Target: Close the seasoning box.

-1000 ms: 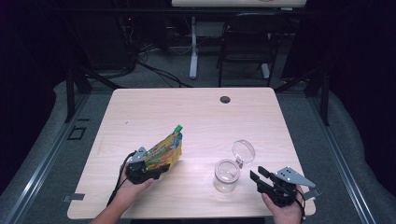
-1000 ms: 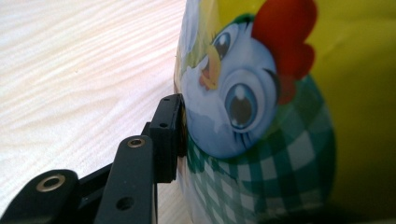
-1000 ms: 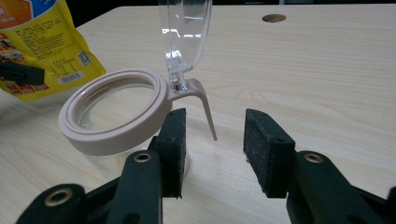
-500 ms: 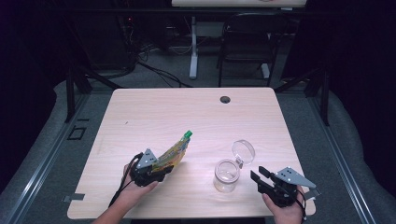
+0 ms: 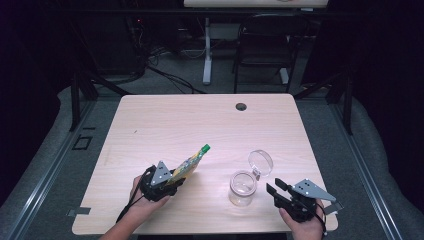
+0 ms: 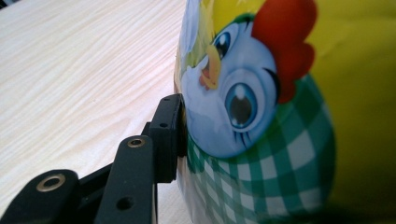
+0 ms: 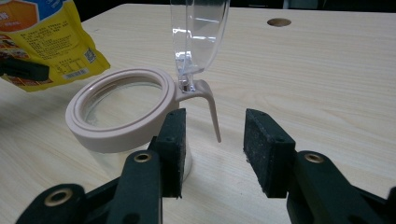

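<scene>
On the pale tabletop [image 5: 165,125], the left hand-held gripper [image 5: 167,182] pinches a snack pouch [image 5: 192,162] left of the open jar [image 5: 242,187]; the right hand-held gripper [image 7: 212,140], spread, should steady the jar before pouring.

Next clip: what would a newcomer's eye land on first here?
The bright yellow pouch with a green cap, clamped in the left gripper near the table's front left. Right of it stands a clear jar, its hinged lid flipped up, and the right gripper waits open beside it.

Lab: cables [image 5: 165,55], bare test table [image 5: 200,125]
</scene>
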### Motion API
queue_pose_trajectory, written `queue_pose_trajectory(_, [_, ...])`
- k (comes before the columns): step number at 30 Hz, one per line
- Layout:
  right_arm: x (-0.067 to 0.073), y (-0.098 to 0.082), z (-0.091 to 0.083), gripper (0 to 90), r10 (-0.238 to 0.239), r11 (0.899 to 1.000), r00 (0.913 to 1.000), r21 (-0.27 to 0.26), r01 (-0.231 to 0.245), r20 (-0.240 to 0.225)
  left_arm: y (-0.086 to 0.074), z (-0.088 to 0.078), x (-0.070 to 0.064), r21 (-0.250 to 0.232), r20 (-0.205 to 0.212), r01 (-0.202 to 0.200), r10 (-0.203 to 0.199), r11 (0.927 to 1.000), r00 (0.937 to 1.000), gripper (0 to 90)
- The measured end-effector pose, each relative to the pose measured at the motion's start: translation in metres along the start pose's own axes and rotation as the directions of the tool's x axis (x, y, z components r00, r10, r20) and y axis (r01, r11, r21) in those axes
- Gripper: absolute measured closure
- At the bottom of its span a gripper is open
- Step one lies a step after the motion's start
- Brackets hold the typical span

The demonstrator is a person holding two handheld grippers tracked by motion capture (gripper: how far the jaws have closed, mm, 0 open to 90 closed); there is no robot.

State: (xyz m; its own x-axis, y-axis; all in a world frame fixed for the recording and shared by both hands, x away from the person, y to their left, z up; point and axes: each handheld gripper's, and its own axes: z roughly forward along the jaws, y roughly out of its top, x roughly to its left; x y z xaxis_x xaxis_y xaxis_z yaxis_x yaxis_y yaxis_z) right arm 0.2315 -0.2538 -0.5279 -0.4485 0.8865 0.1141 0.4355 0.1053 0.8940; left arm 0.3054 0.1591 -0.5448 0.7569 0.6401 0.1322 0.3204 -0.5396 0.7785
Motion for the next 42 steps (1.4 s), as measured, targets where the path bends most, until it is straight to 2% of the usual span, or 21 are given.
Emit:
queue_pose_trajectory(8, [0.003,0.000,0.001,59.3,-0.033,0.999,0.9995,0.002,0.033,-0.003,0.003,0.000,-0.006,0.014,-0.034,-0.073,0.074,0.9972,0.9967,59.3])
queue_pose_trajectory(9, [0.004,0.001,0.001,59.3,-0.037,0.999,0.9993,0.004,0.037,-0.004,0.003,0.000,-0.008,0.008,-0.033,-0.066,0.066,0.9978,0.9973,59.3])
queue_pose_trajectory(11, [0.005,0.001,0.001,59.3,-0.043,0.999,0.9990,0.003,0.043,-0.006,0.005,0.000,-0.009,0.015,-0.033,-0.083,0.084,0.9964,0.9959,59.3])
queue_pose_trajectory(14, [0.007,0.001,0.001,59.2,-0.059,0.998,0.9983,0.002,0.059,-0.006,0.006,0.000,-0.014,0.024,-0.052,-0.124,0.125,0.9920,0.9908,59.3])
queue_pose_trajectory(20, [0.011,0.000,0.002,58.0,-0.088,0.996,0.9961,-0.004,0.088,-0.007,0.009,0.002,-0.020,0.036,-0.057,-0.175,0.177,0.9838,0.9825,59.3])
queue_pose_trajectory(31, [0.014,0.001,0.001,57.0,-0.108,0.994,0.9941,-0.009,0.108,-0.003,0.011,0.002,-0.025,0.054,-0.085,-0.222,0.225,0.9737,0.9706,59.3])
queue_pose_trajectory(40, [0.015,0.001,0.001,55.7,-0.117,0.993,0.9932,-0.012,0.117,-0.004,0.011,0.002,-0.028,0.063,-0.115,-0.272,0.277,0.9603,0.9538,59.4])
queue_pose_trajectory(42, [0.015,0.001,0.001,55.4,-0.115,0.993,0.9934,-0.012,0.115,-0.003,0.012,0.002,-0.029,0.070,-0.124,-0.290,0.296,0.9546,0.9469,59.3])
